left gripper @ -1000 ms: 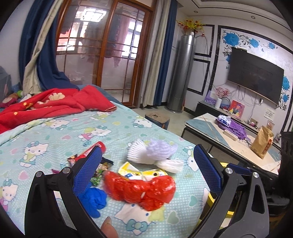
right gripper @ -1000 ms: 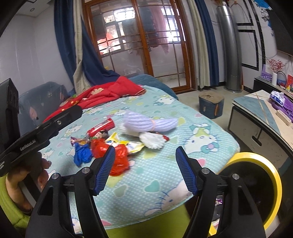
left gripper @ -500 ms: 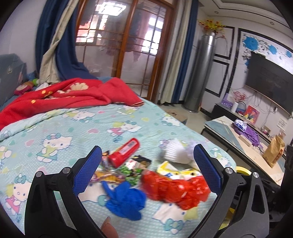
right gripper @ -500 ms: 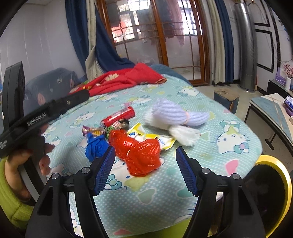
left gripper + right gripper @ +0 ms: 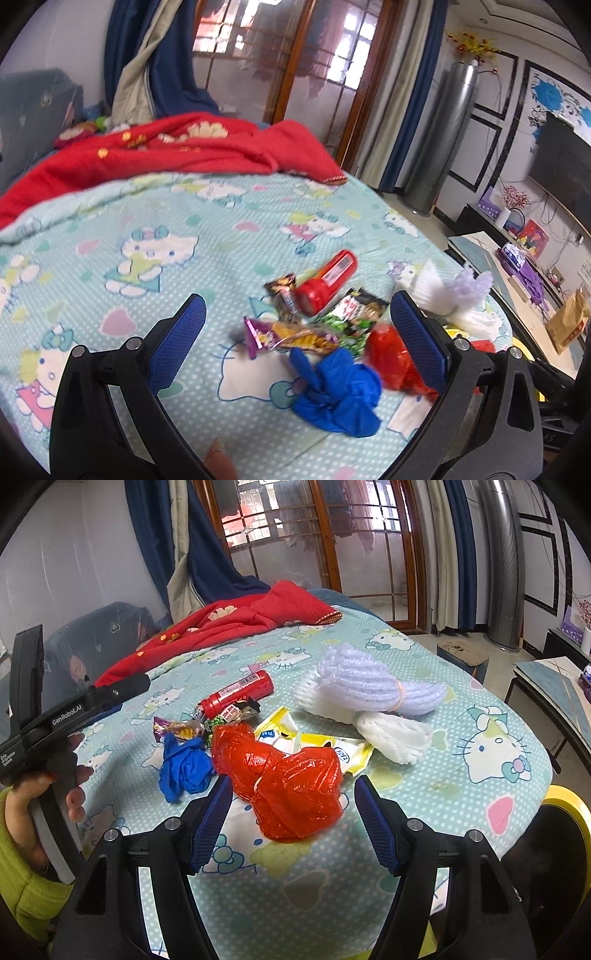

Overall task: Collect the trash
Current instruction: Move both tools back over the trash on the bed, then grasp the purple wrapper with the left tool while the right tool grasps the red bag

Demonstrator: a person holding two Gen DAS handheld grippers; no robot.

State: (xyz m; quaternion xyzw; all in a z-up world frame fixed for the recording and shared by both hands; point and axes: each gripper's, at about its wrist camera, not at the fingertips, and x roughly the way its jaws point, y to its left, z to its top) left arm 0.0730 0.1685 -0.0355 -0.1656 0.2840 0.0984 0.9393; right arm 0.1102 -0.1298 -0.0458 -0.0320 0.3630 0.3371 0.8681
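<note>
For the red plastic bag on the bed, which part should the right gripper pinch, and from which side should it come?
Pinch the tall crumpled bulge at the near end of the red plastic bag, coming straight in from the bed's near edge. The open right gripper already straddles that end, and the bag's soft folds should bunch between the pads. The far end abuts the yellow wrapper, so avoid it.

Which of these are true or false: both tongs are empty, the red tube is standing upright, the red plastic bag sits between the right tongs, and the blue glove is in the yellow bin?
1. Both the left tongs and the right tongs are open and empty. True.
2. The red tube stands upright. False: it lies on its side on the bed.
3. The red plastic bag lies in line between the right tongs' fingers. True.
4. The blue glove is in the yellow bin. False: it lies on the bed beside the bag.
</note>
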